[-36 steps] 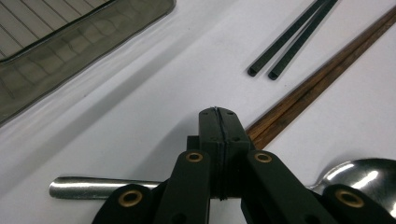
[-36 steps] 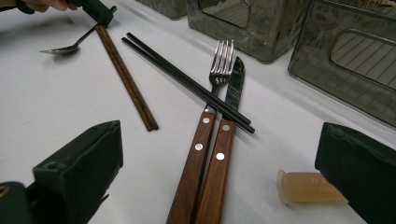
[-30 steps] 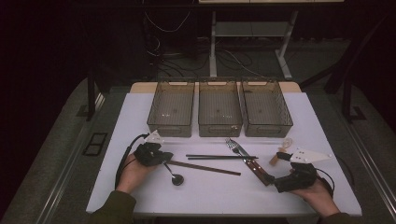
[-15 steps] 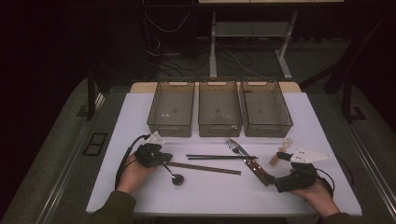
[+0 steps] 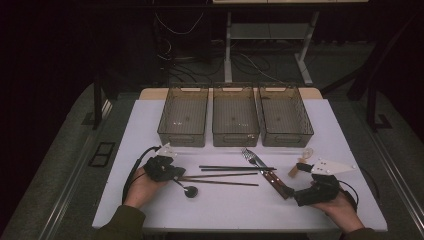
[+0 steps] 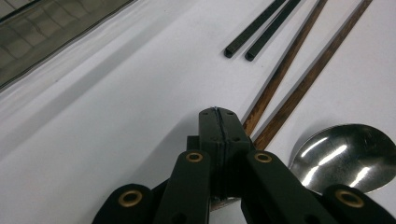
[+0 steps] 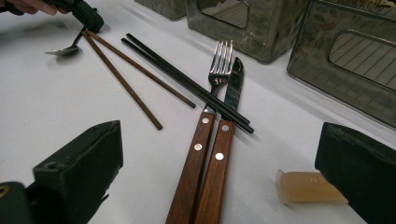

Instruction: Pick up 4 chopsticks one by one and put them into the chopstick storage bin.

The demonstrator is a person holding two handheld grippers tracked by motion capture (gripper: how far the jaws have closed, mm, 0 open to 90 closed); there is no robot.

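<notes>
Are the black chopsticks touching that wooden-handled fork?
Touching. In the right gripper view the black chopsticks lie across the neck of the fork, resting on it with no gap.

on the table (image 5: 150, 125) three baskets (image 5: 235, 116) stand in a row behind the chopsticks (image 5: 230, 172), with the spoon (image 5: 189, 190) to their left and the fork (image 5: 250, 156) and knife (image 5: 272, 176) to their right.

You are working on a white table (image 5: 150, 125). Your black left gripper (image 5: 172, 172) is lying by two brown wooden chopsticks (image 7: 122, 81) and a shiny silver spoon (image 6: 345, 156). Black chopsticks (image 7: 187, 81) are crossing a silver fork (image 7: 219, 63) and knife (image 7: 233, 88), both showing reddish-brown handles with silver rivets. Three smoky grey bins (image 5: 235, 117) are sitting behind.
</notes>
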